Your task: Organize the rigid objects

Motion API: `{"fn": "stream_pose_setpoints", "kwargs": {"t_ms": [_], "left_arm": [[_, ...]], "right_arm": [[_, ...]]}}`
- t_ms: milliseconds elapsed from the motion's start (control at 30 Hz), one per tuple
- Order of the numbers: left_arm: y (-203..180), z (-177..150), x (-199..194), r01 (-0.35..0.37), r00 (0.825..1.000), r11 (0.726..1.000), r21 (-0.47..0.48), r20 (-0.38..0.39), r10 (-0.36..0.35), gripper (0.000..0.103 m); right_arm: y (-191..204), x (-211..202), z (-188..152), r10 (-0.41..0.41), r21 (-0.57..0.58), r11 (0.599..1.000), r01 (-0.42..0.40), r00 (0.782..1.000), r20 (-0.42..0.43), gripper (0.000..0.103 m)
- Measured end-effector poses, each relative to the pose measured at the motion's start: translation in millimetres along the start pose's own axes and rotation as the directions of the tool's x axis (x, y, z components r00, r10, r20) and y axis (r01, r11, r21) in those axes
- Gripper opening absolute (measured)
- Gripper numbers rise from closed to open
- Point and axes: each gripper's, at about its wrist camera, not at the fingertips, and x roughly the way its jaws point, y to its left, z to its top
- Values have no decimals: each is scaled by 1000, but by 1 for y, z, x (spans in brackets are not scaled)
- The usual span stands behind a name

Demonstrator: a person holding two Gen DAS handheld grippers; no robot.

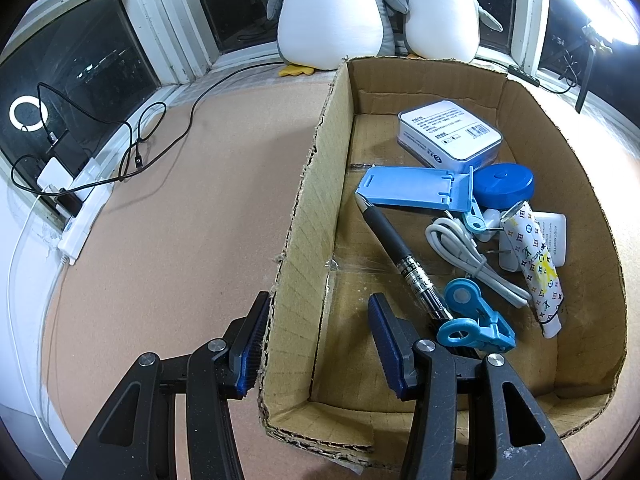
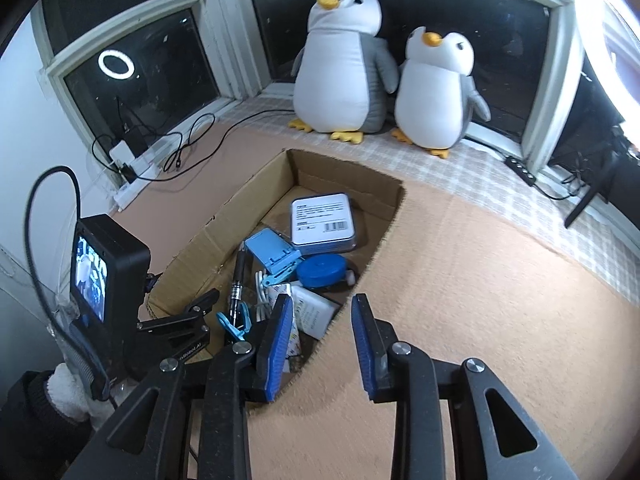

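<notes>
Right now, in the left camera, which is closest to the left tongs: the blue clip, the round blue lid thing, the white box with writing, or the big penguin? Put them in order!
1. Blue clip, just right of the left tongs, inside the cardboard box.
2. Round blue case, mid-box, right side.
3. White labelled box, at the far end.
4. Big penguin, beyond it by the window.

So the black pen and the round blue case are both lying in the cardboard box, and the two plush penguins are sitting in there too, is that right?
Not quite: the plush penguins sit on the windowsill behind the cardboard box, as the right wrist view shows. The black pen and round blue case are inside.
</notes>
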Motion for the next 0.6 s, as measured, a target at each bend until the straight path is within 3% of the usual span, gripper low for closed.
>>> {"fn": "stream_pose_setpoints", "kwargs": {"t_ms": [233, 400, 600], "left_arm": [[-2, 0, -5, 6, 1000, 1000, 18, -1, -6, 52], [-6, 3, -22, -14, 998, 999, 44, 54, 11, 52], [-9, 9, -58, 11, 993, 999, 42, 117, -15, 52]], "right_arm": [[-14, -29, -9, -31, 44, 999, 29, 998, 46, 34], [-26, -52, -19, -69, 81, 995, 62, 994, 81, 41], [-43, -76, -30, -96, 143, 986, 79, 988, 118, 49]]}}
